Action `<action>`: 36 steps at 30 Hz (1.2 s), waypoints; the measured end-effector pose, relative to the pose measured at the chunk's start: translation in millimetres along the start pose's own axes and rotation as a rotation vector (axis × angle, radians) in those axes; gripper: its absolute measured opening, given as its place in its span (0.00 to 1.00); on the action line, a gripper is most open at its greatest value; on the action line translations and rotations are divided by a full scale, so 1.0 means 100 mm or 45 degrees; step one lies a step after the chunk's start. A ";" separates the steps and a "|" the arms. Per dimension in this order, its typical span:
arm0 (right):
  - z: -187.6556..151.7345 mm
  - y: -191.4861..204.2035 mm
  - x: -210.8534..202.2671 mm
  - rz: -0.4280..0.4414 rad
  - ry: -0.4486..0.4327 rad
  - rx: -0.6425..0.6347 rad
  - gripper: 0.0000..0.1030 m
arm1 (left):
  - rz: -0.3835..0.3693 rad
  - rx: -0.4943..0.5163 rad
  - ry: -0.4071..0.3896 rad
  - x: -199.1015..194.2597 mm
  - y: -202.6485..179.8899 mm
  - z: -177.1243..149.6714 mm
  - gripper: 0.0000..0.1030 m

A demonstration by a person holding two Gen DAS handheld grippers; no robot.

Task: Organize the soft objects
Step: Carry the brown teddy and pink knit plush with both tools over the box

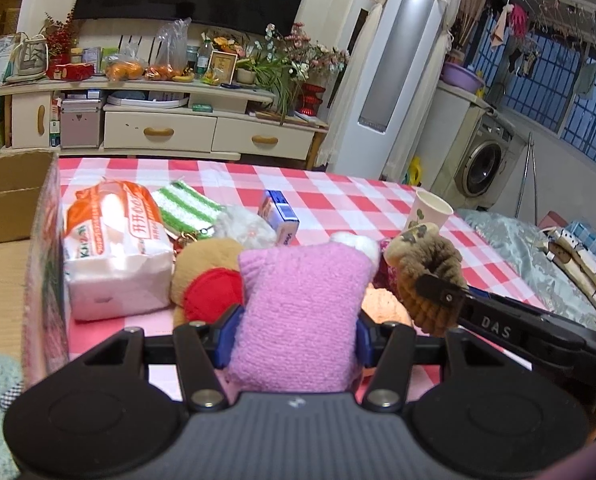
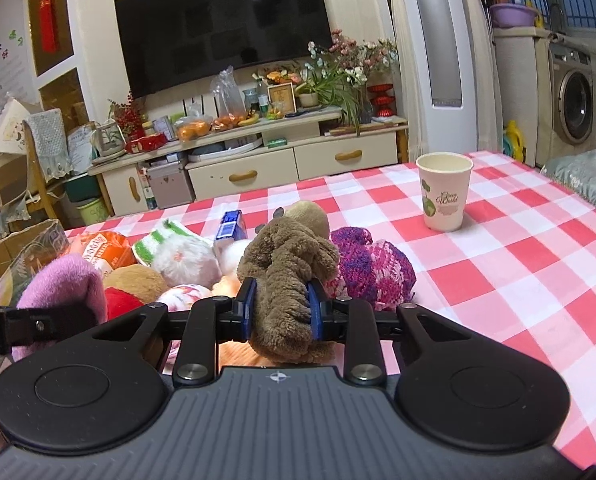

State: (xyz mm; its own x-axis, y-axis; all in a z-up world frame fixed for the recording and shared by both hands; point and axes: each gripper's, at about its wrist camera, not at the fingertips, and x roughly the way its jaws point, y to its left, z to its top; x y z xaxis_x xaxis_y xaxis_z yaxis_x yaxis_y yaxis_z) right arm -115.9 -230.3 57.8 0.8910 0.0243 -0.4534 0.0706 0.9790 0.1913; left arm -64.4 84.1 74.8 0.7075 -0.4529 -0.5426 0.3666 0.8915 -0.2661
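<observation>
Your pink knit (image 1: 298, 312) hides the toys behind it; the box (image 1: 5, 196) runs off the left edge; the tissue pack's (image 1: 113, 248) print blurs.

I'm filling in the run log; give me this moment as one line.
left gripper: shut on pink knitted toy | right gripper: shut on brown plush toy | paper cup: upright on checked tablecloth

A paper cup (image 2: 444, 196) stands upright on the checked tablecloth (image 2: 518, 264), beyond the claw to its right.

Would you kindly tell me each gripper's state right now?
Left gripper: closed on the pink knitted toy.
Right gripper: closed on the brown plush toy.
</observation>
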 end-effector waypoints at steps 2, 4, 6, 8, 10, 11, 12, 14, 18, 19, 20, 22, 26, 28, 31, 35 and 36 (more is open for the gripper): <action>0.00 0.02 -0.04 0.005 -0.012 -0.004 0.31 | -0.001 -0.008 -0.013 -0.04 0.02 0.01 0.53; 0.01 0.03 -0.08 0.015 -0.021 -0.009 0.31 | 0.000 -0.015 -0.028 -0.09 0.06 0.01 0.53; 0.04 0.06 -0.11 0.029 -0.032 -0.019 0.31 | 0.000 -0.026 -0.046 -0.14 0.10 0.03 0.53; 0.06 0.09 -0.13 0.048 -0.041 -0.027 0.31 | 0.001 -0.039 -0.064 -0.18 0.13 0.04 0.53; 0.09 0.13 -0.14 0.066 -0.049 -0.032 0.31 | 0.002 -0.051 -0.083 -0.23 0.17 0.05 0.53; 0.10 0.15 -0.14 0.076 -0.054 -0.033 0.31 | 0.004 -0.056 -0.093 -0.25 0.18 0.06 0.53; 0.12 0.17 -0.15 0.086 -0.058 -0.035 0.31 | 0.005 -0.062 -0.103 -0.28 0.20 0.06 0.53; 0.14 0.22 -0.15 0.106 -0.068 -0.044 0.31 | 0.009 -0.076 -0.125 -0.34 0.25 0.08 0.53; 0.19 0.29 -0.15 0.157 -0.082 -0.052 0.31 | 0.021 -0.108 -0.169 -0.44 0.34 0.11 0.53; 0.20 0.32 -0.15 0.169 -0.084 -0.054 0.31 | 0.026 -0.116 -0.179 -0.47 0.37 0.12 0.53; 0.21 0.35 -0.15 0.184 -0.086 -0.057 0.31 | 0.031 -0.121 -0.189 -0.49 0.39 0.13 0.53; 0.24 0.42 -0.11 0.213 -0.086 -0.060 0.31 | 0.047 -0.131 -0.209 -0.53 0.43 0.14 0.53; 0.26 0.54 -0.06 0.275 -0.084 -0.075 0.31 | 0.092 -0.156 -0.256 -0.64 0.57 0.19 0.53; 0.28 0.59 -0.04 0.316 -0.076 -0.068 0.31 | 0.127 -0.173 -0.278 -0.69 0.65 0.21 0.53; 0.30 0.71 -0.01 0.382 -0.060 -0.057 0.32 | 0.209 -0.193 -0.305 -0.75 0.78 0.24 0.53; 0.32 0.91 0.07 0.473 -0.031 -0.056 0.32 | 0.327 -0.236 -0.323 -0.82 0.95 0.25 0.53; 0.32 0.96 0.08 0.495 -0.023 -0.058 0.32 | 0.362 -0.244 -0.326 -0.83 1.00 0.25 0.54</action>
State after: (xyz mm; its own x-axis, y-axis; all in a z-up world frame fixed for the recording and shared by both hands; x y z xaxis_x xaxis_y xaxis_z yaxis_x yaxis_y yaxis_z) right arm -87.1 -142.3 100.7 0.8552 0.3917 -0.3395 -0.2932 0.9056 0.3064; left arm -71.5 210.5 113.5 0.9001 -0.1550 -0.4072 0.0332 0.9563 -0.2905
